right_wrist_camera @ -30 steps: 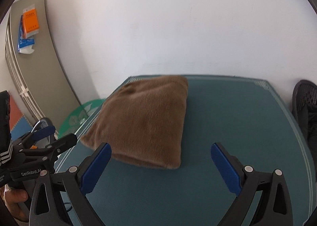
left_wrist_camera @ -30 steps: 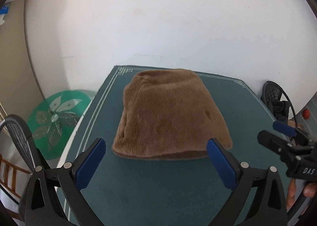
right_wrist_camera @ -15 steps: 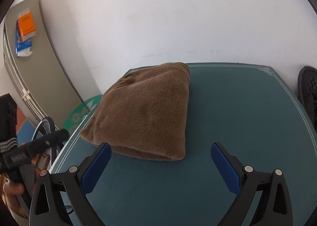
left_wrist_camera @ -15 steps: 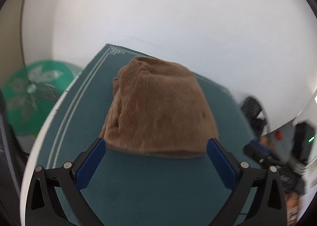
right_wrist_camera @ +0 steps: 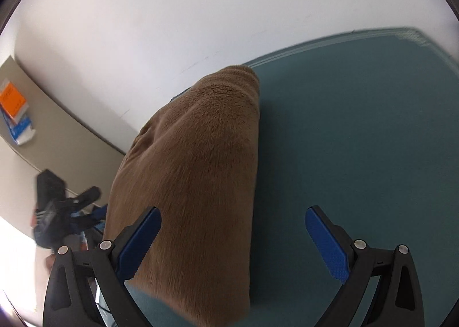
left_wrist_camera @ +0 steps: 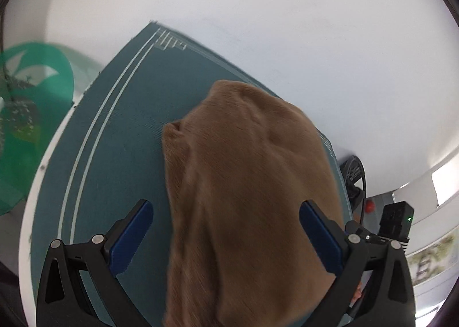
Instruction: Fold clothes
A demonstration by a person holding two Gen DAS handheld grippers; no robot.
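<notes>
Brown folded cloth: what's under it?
The brown cloth lies on the teal mat, which shows bare on both sides of it, left and right. Whatever sits directly beneath the bundle, or between its layers, is covered and cannot be seen.

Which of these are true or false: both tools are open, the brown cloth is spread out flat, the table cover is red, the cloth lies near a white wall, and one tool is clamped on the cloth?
1. Both tools are open. True: the left tool and the right tool both show their blue pads wide apart.
2. The brown cloth is spread out flat. False: it is a folded bundle.
3. The table cover is red. False: it is dark teal.
4. The cloth lies near a white wall. True.
5. One tool is clamped on the cloth. False: neither grips it.
</notes>
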